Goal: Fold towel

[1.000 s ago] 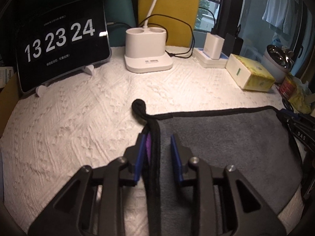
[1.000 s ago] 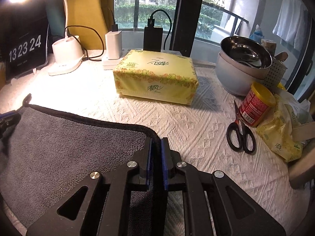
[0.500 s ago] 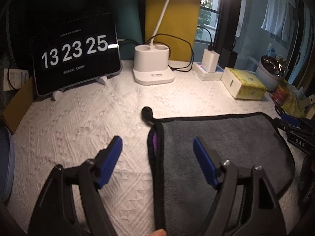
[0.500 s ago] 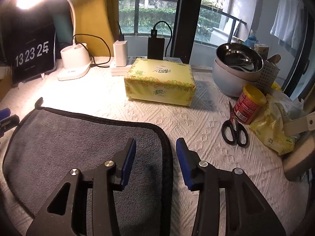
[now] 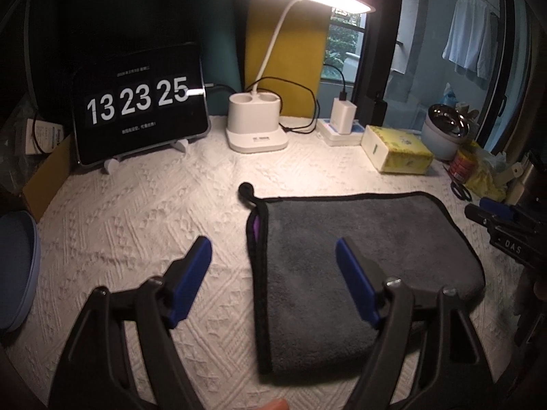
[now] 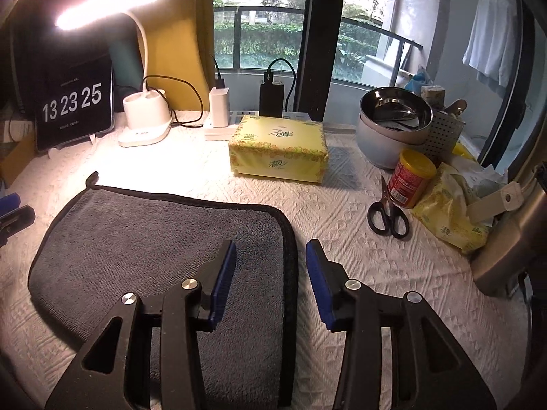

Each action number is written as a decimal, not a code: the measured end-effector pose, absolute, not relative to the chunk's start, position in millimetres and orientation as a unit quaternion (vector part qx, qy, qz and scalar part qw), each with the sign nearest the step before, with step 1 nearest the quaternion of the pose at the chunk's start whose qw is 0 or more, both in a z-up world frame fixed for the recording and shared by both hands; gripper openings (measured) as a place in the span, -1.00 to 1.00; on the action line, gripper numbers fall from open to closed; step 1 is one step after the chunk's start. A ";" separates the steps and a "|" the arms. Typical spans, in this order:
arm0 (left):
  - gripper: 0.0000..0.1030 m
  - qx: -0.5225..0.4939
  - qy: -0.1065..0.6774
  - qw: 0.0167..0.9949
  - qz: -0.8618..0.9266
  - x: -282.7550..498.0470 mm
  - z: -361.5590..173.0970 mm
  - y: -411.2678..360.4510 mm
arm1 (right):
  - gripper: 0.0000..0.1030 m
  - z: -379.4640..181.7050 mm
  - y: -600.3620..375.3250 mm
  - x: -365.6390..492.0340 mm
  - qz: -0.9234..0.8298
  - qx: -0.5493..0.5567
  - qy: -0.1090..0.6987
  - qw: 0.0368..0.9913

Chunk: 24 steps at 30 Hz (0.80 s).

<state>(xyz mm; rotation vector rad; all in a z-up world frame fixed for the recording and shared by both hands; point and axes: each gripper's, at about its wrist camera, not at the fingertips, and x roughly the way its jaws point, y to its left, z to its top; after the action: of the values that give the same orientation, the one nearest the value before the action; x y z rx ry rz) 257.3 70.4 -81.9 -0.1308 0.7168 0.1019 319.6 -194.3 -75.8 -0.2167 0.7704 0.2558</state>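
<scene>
A grey towel (image 5: 362, 259) with black edging lies folded flat on the white textured table cover; a purple inner layer shows at its left edge. It also shows in the right wrist view (image 6: 164, 249). My left gripper (image 5: 273, 273) is open and empty, raised above the towel's left edge. My right gripper (image 6: 270, 276) is open and empty, above the towel's right edge. The right gripper's tip shows at the right of the left wrist view (image 5: 495, 215).
At the back stand a clock tablet (image 5: 136, 116), a lit desk lamp (image 5: 256, 130), a charger (image 5: 342, 119) and a yellow tissue box (image 6: 278, 148). Scissors (image 6: 388, 215), a red can (image 6: 412, 177), stacked bowls (image 6: 393, 130) and yellow packets (image 6: 448, 215) crowd the right. A blue plate (image 5: 17, 270) sits left.
Both grippers have let go of the towel's edges, opened wide, and lifted back and up. The towel now lies flat on the table.
</scene>
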 end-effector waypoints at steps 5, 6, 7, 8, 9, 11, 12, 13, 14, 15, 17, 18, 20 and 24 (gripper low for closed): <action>0.48 -0.063 0.341 0.937 0.047 242.2 -72.1 67.5 | -0.13 -66.1 -196.3 304.4 0.124 -0.104 0.366 0.916; 0.48 -0.063 0.339 0.937 0.046 239.0 -70.5 67.1 | -0.13 -64.5 -197.0 301.6 0.125 -0.103 0.365 0.917; 0.48 -0.063 0.338 0.938 0.045 236.0 -68.7 66.7 | -0.13 -62.4 -197.6 297.9 0.125 -0.103 0.363 0.918; 0.48 -0.063 0.336 0.939 0.044 233.0 -67.2 66.1 | -0.13 -61.1 -198.2 295.4 0.125 -0.103 0.362 0.918; 0.48 -0.063 0.334 0.940 0.044 229.6 -65.3 65.2 | -0.13 -58.8 -198.7 291.5 0.125 -0.103 0.360 0.919; 0.48 -0.063 0.330 0.941 0.042 223.1 -61.9 63.8 | -0.13 -55.3 -199.6 285.4 0.125 -0.102 0.357 0.920; 0.48 -0.064 0.328 0.942 0.041 219.8 -60.3 63.1 | -0.13 -53.9 -200.3 282.6 0.125 -0.102 0.355 0.921; 0.48 -0.064 0.326 0.942 0.040 216.5 -58.8 62.2 | -0.13 -52.0 -200.6 279.4 0.125 -0.102 0.354 0.921; 0.48 -0.064 0.325 0.943 0.039 213.4 -57.4 61.4 | -0.13 -50.0 -201.3 275.7 0.125 -0.102 0.352 0.922; 0.48 -0.064 0.323 0.943 0.039 210.2 -56.1 60.6 | -0.13 -48.3 -201.9 272.7 0.125 -0.101 0.350 0.923; 0.48 -0.064 0.320 0.945 0.038 204.4 -53.4 59.1 | -0.13 -45.4 -203.3 266.3 0.125 -0.101 0.348 0.924; 0.48 -0.064 0.318 0.945 0.038 201.0 -51.6 58.2 | -0.13 -43.4 -204.2 262.4 0.125 -0.101 0.346 0.924; 0.48 -0.064 0.314 0.947 0.037 194.9 -48.5 57.3 | -0.13 -40.7 -205.5 256.4 0.125 -0.101 0.343 0.925; 0.48 -0.063 0.305 0.950 0.034 183.3 -41.8 54.0 | -0.13 -34.8 -209.0 244.0 0.124 -0.100 0.337 0.928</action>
<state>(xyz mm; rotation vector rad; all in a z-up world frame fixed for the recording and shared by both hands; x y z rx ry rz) 183.3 54.0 -41.8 -0.1283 0.6194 0.0694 244.0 -209.0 -34.8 -0.2041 0.6911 0.2551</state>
